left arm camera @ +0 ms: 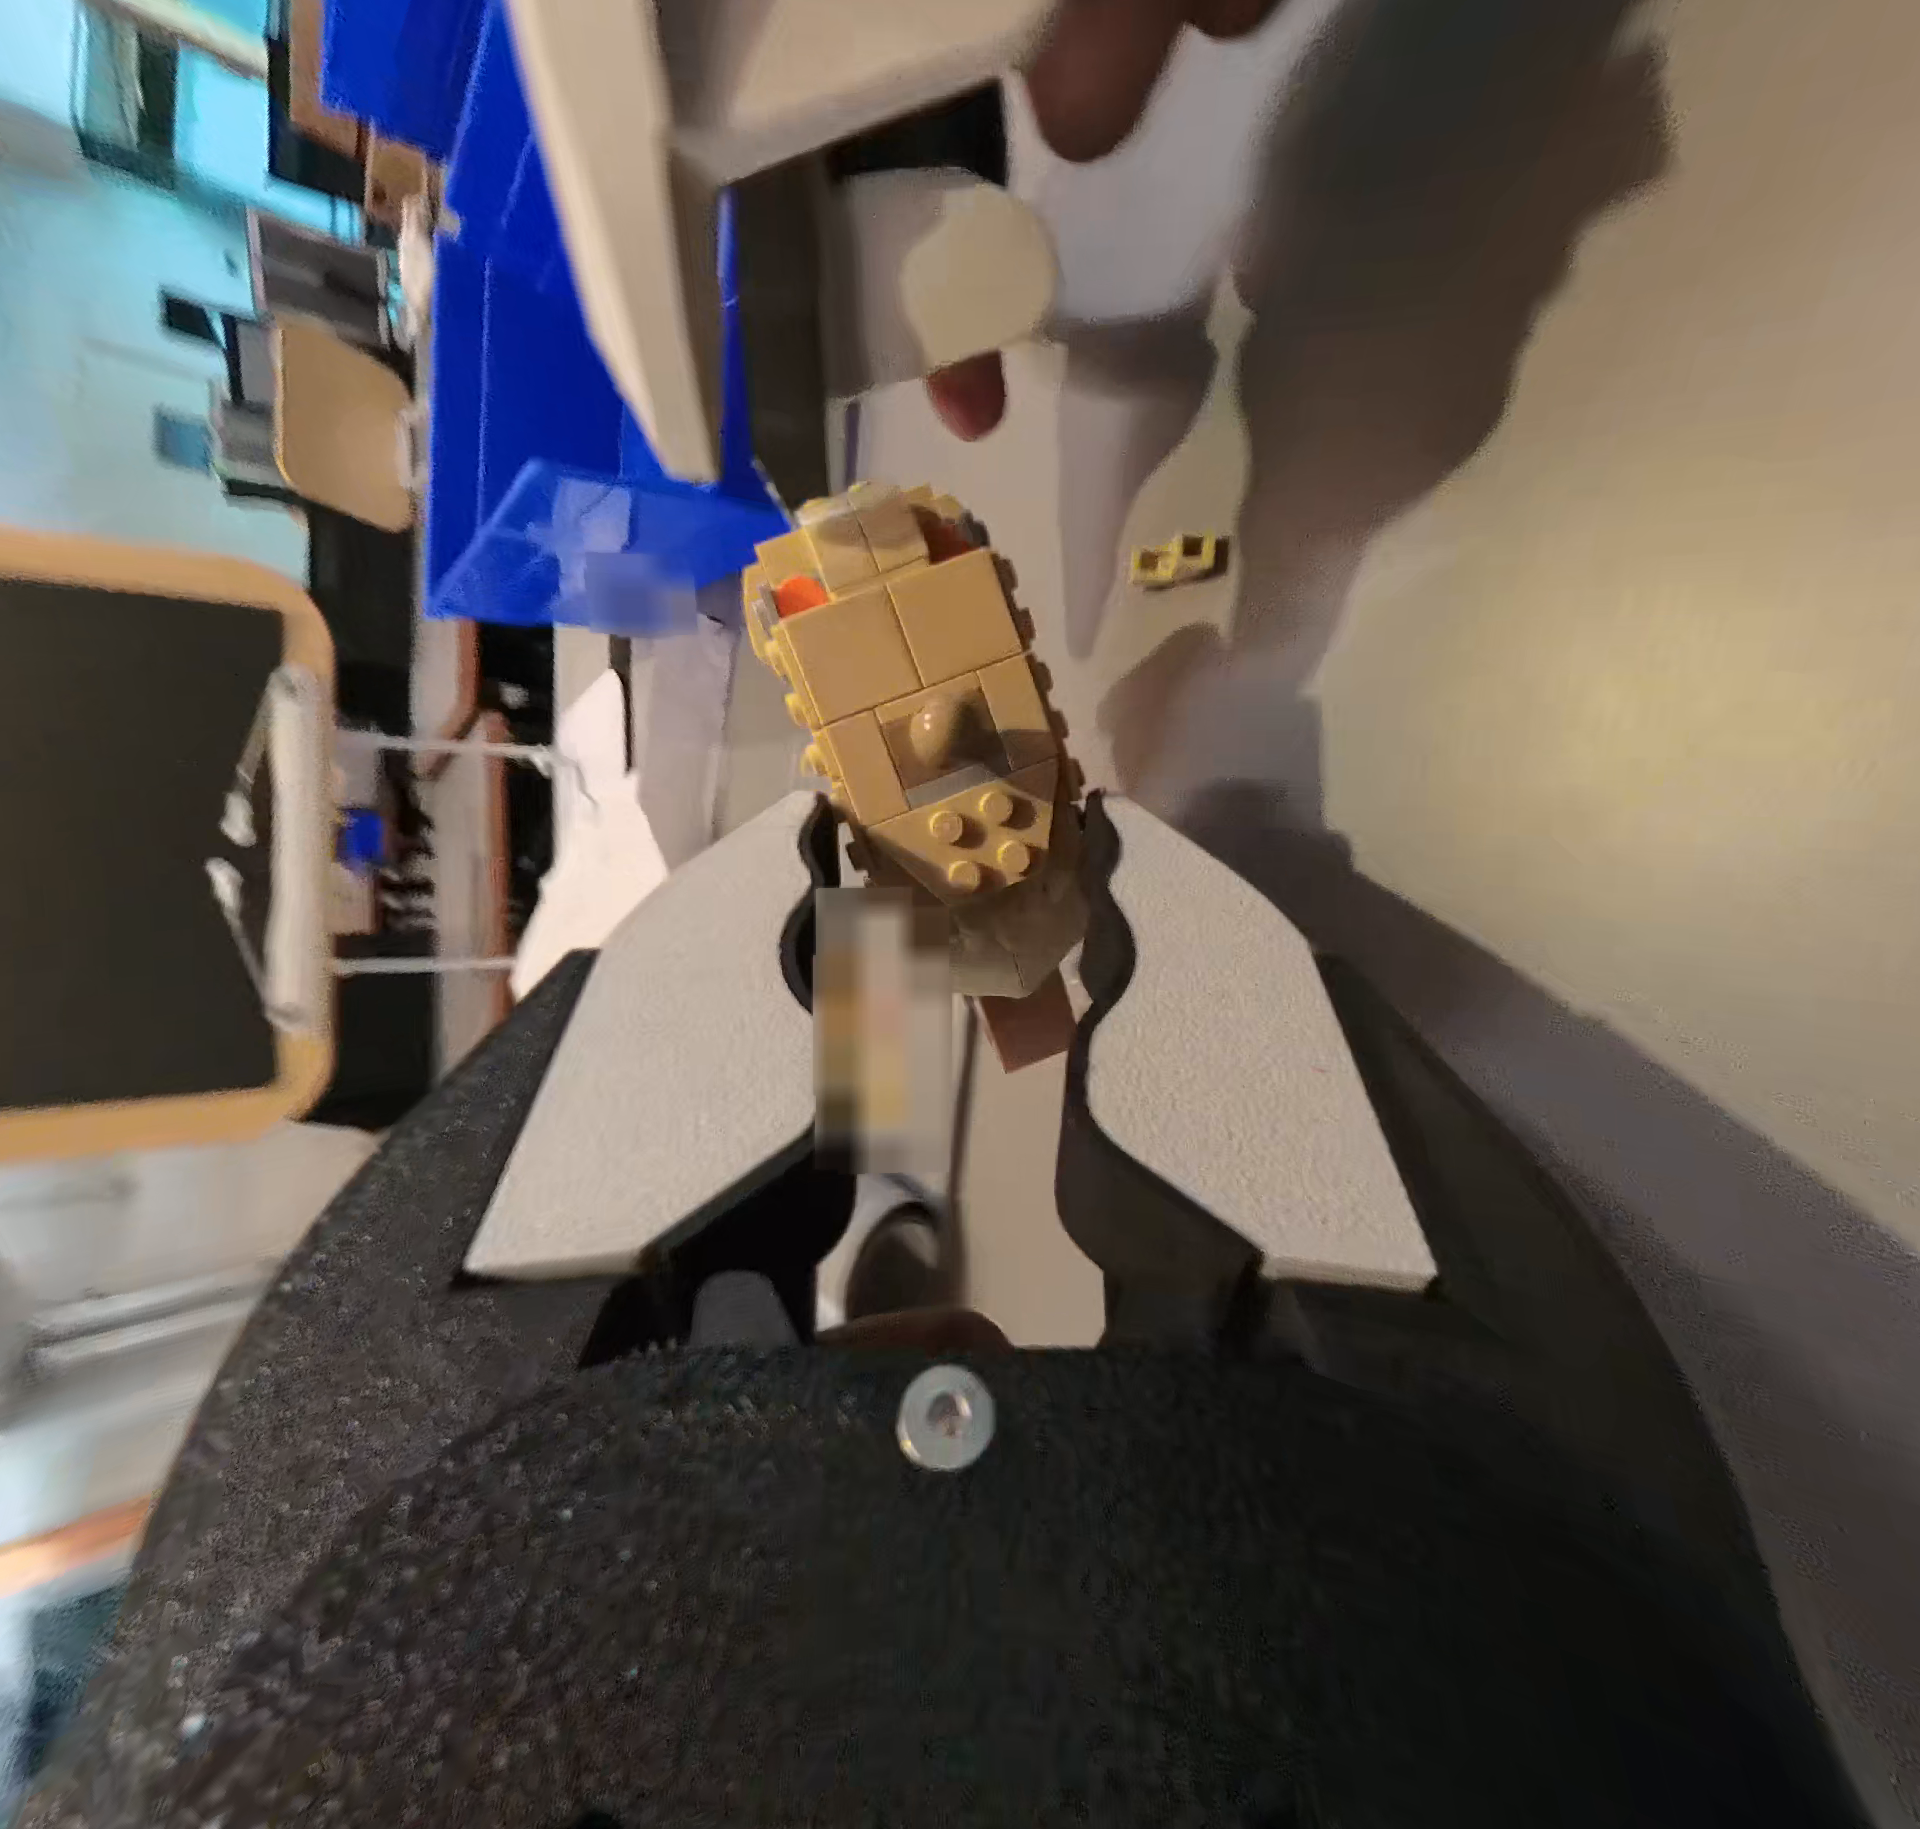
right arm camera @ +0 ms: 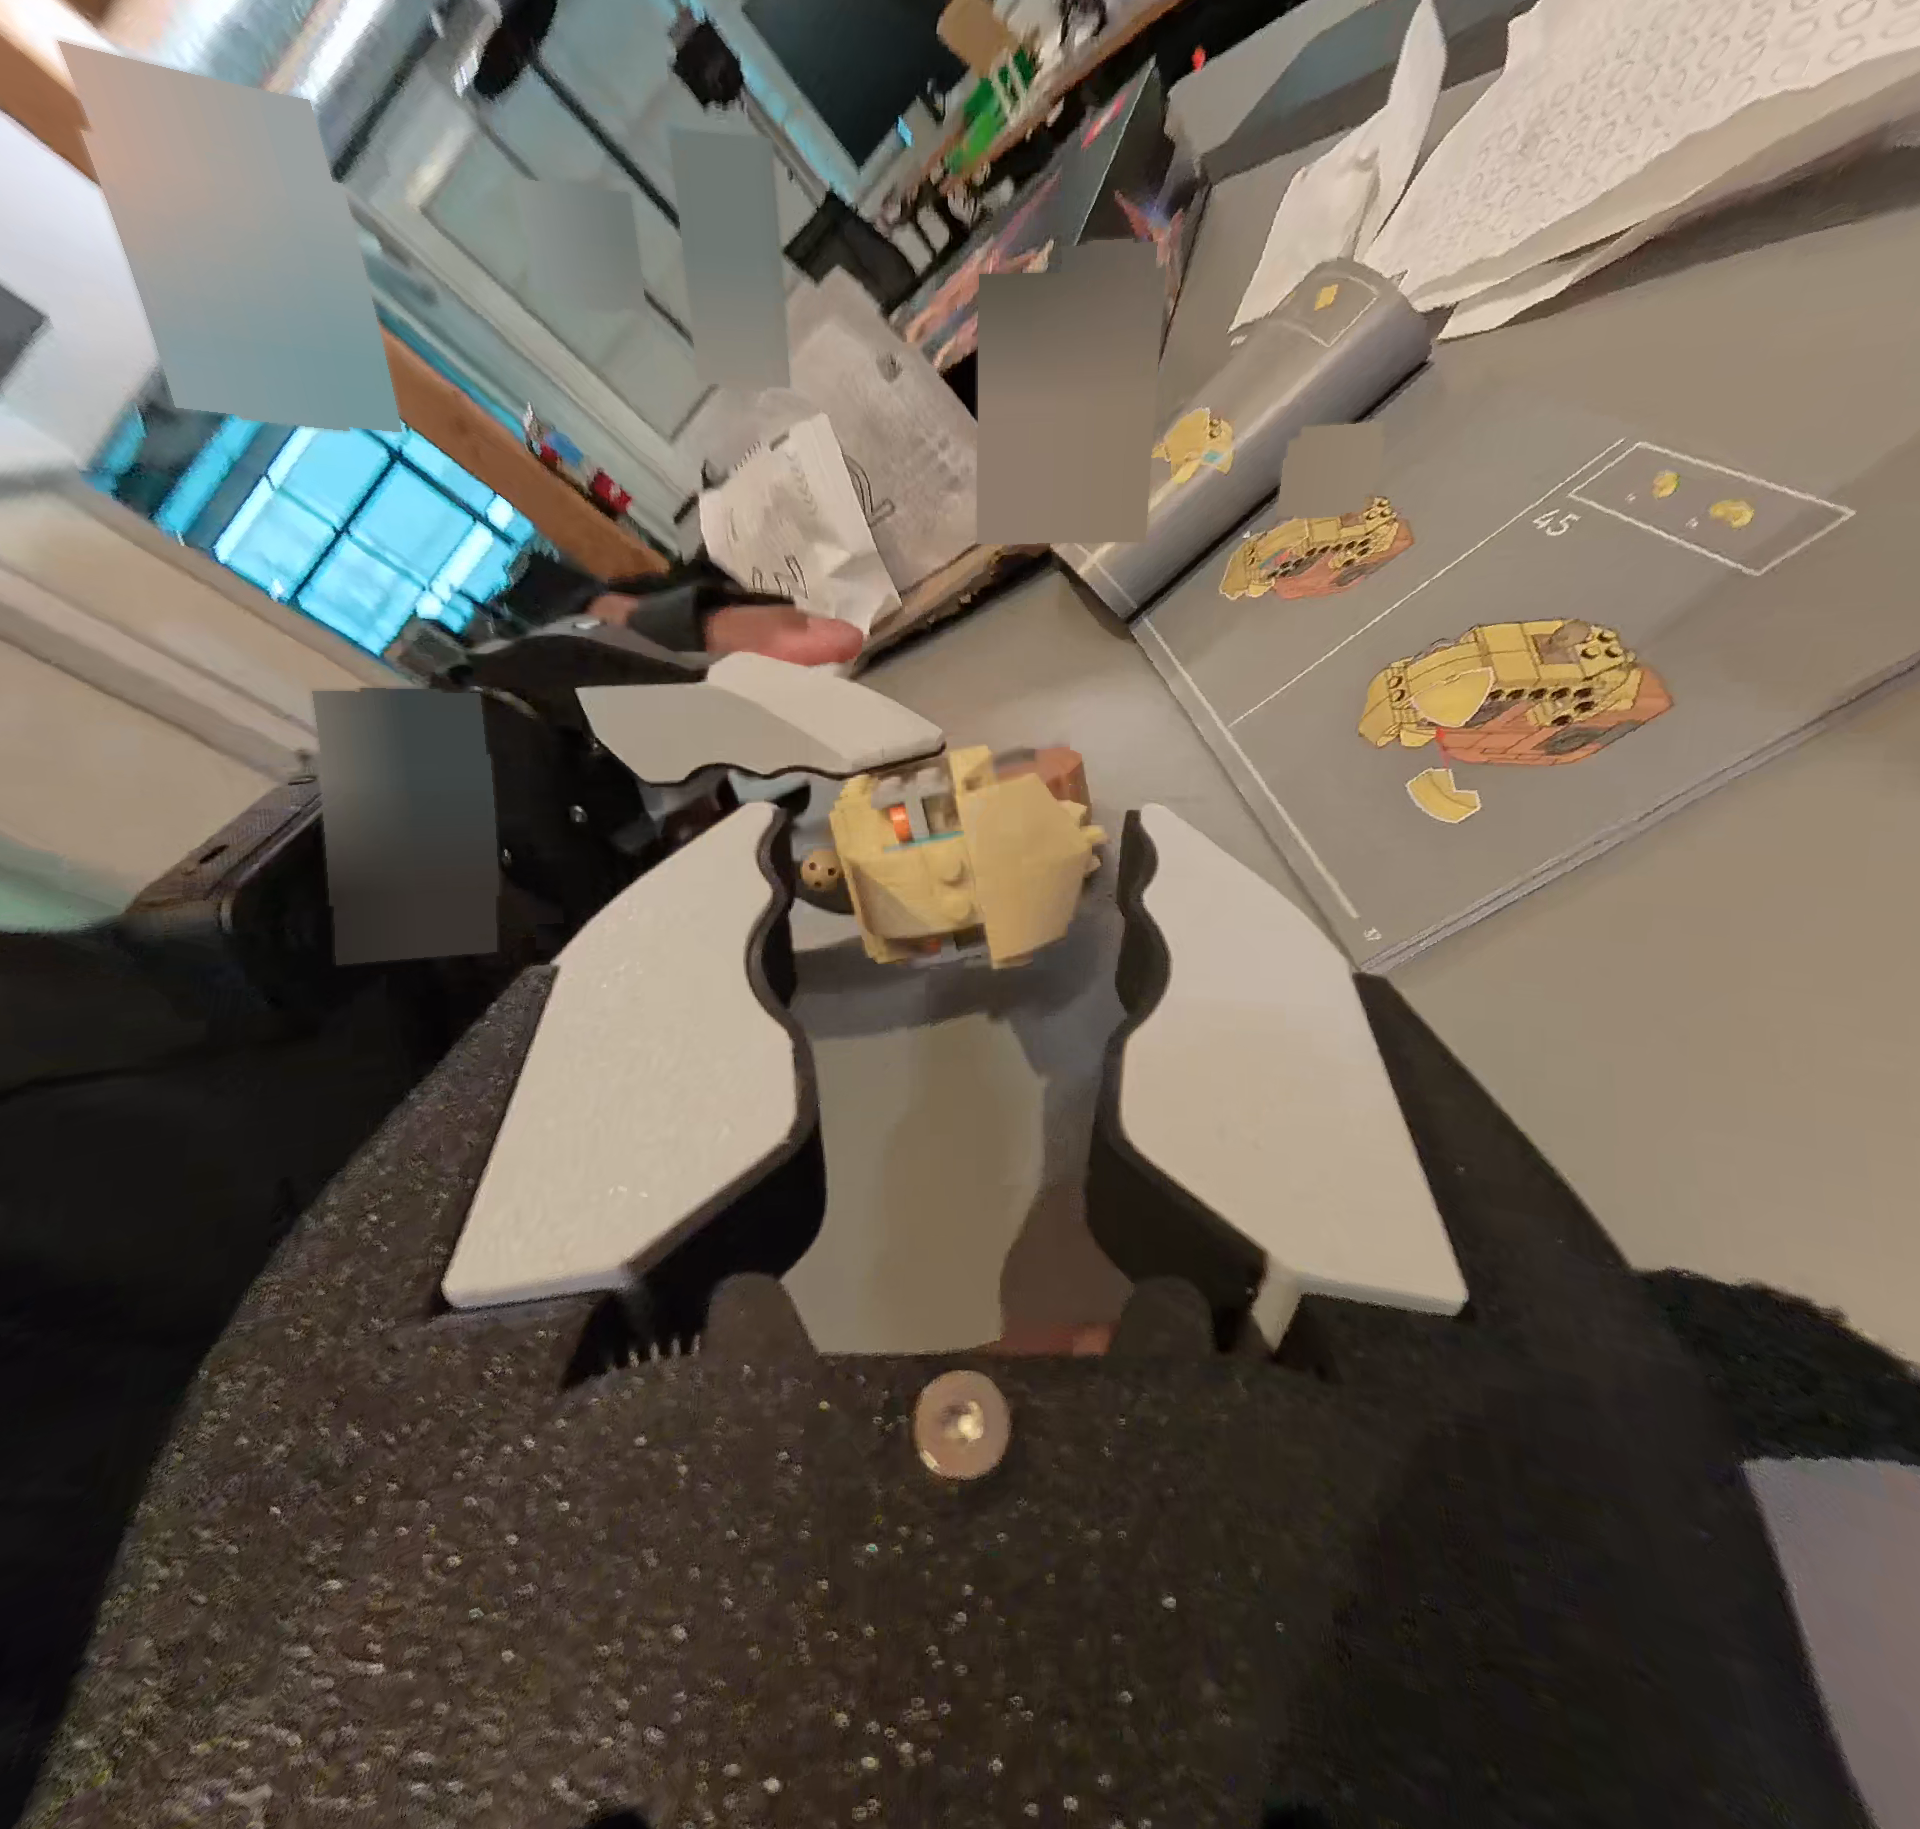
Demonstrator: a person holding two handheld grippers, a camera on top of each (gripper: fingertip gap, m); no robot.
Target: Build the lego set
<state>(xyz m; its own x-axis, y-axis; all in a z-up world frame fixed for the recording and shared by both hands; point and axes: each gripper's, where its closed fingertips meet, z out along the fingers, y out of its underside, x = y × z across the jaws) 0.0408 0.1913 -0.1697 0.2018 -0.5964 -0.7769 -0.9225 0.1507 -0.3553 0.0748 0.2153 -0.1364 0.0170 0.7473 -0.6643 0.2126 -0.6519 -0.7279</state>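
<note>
A tan brick model (left arm camera: pixel 914 709) is being clamped between the fingertips of the left tongs (left arm camera: pixel 961 834), raised above the grey surface (right arm camera: pixel 1621 1031). The right tongs (right arm camera: pixel 951 849) are being held apart around the model's near end, untouching, an open instruction booklet (right arm camera: pixel 1507 636) lying beyond their right finger.

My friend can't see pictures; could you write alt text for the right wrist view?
A tan toy-brick model held by the left gripper sits between the open right gripper fingers, untouched. An open instruction booklet lies on the grey table at right.
</note>
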